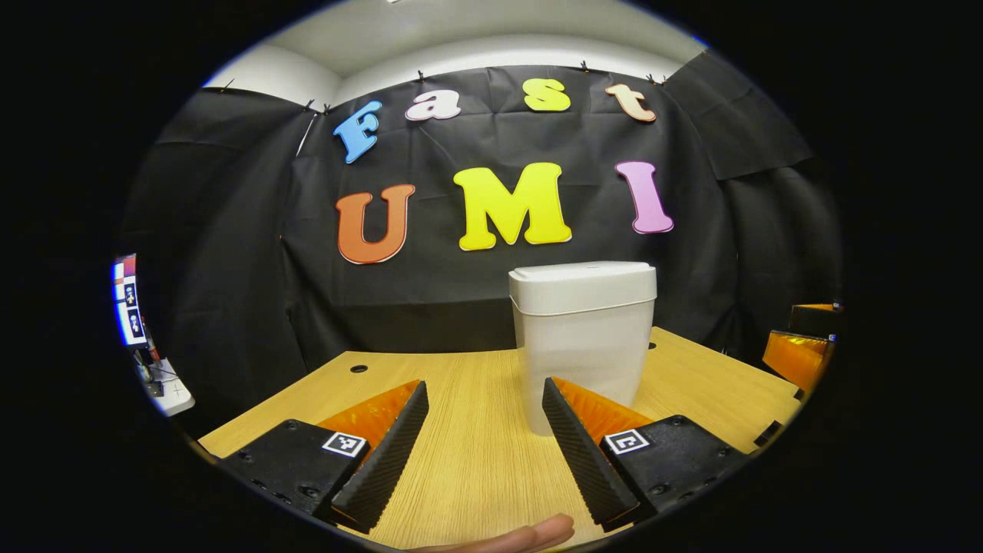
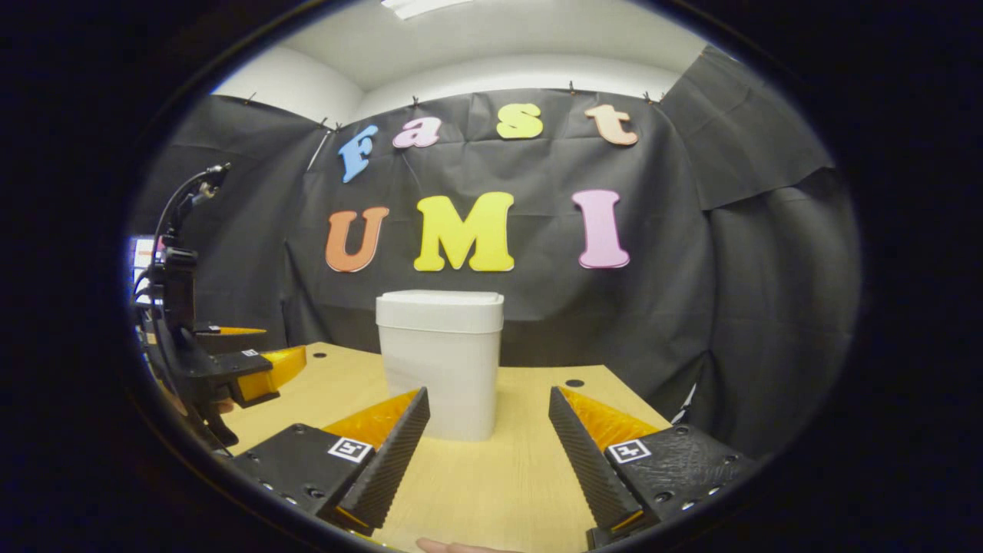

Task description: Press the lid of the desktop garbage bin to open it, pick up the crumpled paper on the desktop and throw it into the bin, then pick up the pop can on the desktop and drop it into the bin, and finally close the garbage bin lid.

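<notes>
The garbage bin (image 1: 582, 338) stands upright on the worktop (image 1: 468, 453), near its far edge, in front of the booth wall. Its lid (image 1: 584, 286) is closed and sits level on the body.

The left tool (image 1: 485, 445) is released, jaws spread wide, nothing between them; the bin stands ahead and slightly to its right. The right tool (image 2: 488, 453) is likewise released and empty, with the bin ahead and slightly to its left.

Judgement: the lid press is not yet done. Risks from here:
- An off-centre or glancing press could tip or slide the bin, which looks light.
- A press too shallow could leave the latch engaged.

View differences: the right gripper view shows the left tool at its left edge, with a dark stand (image 2: 178, 276) beside it. The left gripper view shows the right tool at its right edge, a fingertip (image 1: 537, 534) at the bottom, and a screen (image 1: 127, 299) at far left.
</notes>
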Motion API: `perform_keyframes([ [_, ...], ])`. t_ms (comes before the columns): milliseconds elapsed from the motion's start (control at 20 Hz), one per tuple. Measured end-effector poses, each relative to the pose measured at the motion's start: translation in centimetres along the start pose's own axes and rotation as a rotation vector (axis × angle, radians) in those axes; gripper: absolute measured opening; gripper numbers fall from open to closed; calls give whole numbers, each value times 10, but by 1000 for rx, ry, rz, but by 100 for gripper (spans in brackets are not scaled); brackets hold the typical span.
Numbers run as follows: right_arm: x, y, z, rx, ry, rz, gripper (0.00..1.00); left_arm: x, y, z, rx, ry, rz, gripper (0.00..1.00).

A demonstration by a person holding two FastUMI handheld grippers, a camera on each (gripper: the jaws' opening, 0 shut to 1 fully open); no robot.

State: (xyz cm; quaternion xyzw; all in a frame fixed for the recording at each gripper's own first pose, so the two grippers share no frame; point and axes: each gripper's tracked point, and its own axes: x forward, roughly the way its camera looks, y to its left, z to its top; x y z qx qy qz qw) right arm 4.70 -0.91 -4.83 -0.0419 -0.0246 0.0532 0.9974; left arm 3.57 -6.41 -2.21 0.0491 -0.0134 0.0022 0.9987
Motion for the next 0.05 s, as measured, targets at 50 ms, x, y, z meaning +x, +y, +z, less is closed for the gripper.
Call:
perform_keyframes([
  [50, 0, 1, 2, -7, -5, -1, 97, 0, 0, 2, -9, -8, 2, 96],
])
